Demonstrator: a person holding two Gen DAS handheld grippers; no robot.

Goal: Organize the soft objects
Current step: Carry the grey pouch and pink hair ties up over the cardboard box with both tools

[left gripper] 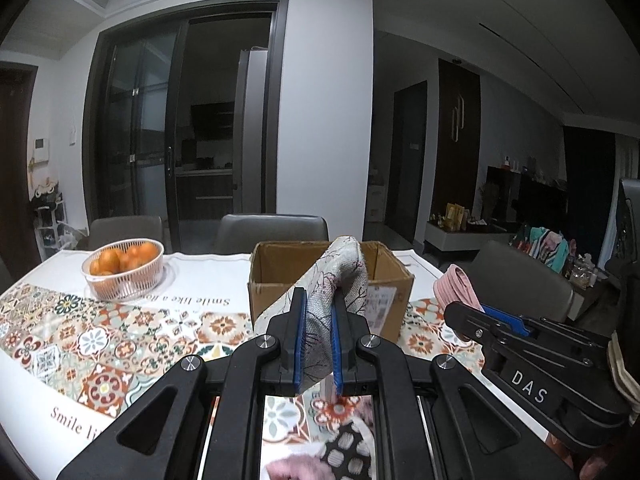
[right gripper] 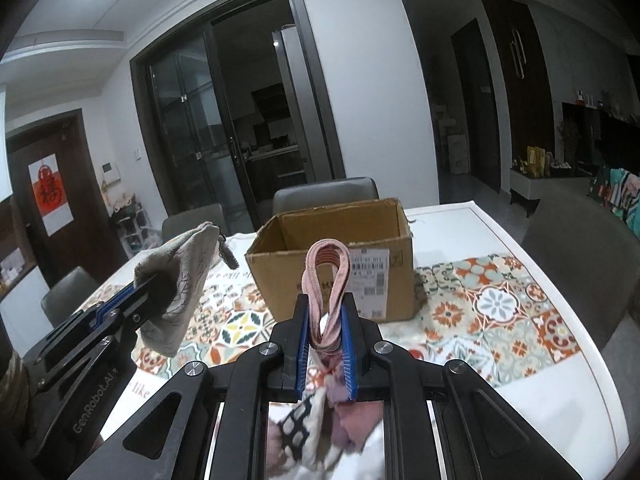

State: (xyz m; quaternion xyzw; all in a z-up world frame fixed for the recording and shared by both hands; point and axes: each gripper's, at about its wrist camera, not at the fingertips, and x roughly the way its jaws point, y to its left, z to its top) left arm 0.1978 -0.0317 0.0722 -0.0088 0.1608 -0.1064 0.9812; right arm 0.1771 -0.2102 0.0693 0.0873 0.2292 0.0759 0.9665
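My left gripper (left gripper: 318, 300) is shut on a grey fabric pouch with a dark branch print (left gripper: 340, 276), held above the table just before an open cardboard box (left gripper: 272, 280). From the right wrist view the same pouch (right gripper: 180, 276) hangs from the left gripper (right gripper: 154, 286) at the left, a zip pull dangling off it. My right gripper (right gripper: 324, 312) is shut on a pink striped cloth loop (right gripper: 326, 272), lifted in front of the box (right gripper: 332, 276). That pink cloth (left gripper: 458, 284) and the right gripper (left gripper: 454, 314) show at the right of the left wrist view.
A white basket of oranges (left gripper: 124, 272) stands at the table's far left. The table carries a patterned floral cloth (left gripper: 100, 344). More soft items, pink and black-and-white (right gripper: 320, 432), lie under the grippers. Grey chairs (left gripper: 272, 232) ring the table.
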